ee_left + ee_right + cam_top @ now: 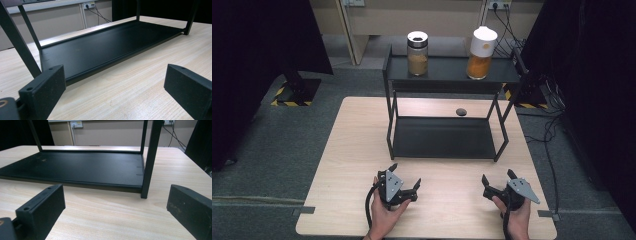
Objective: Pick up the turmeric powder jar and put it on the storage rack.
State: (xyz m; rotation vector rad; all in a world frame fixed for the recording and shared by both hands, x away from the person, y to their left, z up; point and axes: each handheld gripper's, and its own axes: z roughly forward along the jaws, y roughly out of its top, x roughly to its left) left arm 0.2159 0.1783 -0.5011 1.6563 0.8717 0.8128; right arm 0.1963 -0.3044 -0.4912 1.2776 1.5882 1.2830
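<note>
At the lower middle of the high view, the person's left hand (384,215) is holding the left gripper (406,181) with its jaws standing wide apart. At the lower right, the right hand (517,220) is holding the right gripper (498,177), jaws also spread and gripping nothing.

A black two-tier metal rack (444,137) is stood upright mid-bench, its bottom shelf bare, nearest the tongs; two spice jars are kept on top.

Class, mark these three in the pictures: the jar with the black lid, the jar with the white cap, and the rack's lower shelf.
Black-lidded jar (417,54), high view, on its glass body.
White-capped jar (481,56), high view, on its orange-filled body.
Lower shelf (105,47), left gripper view, on its bare black surface.
</note>
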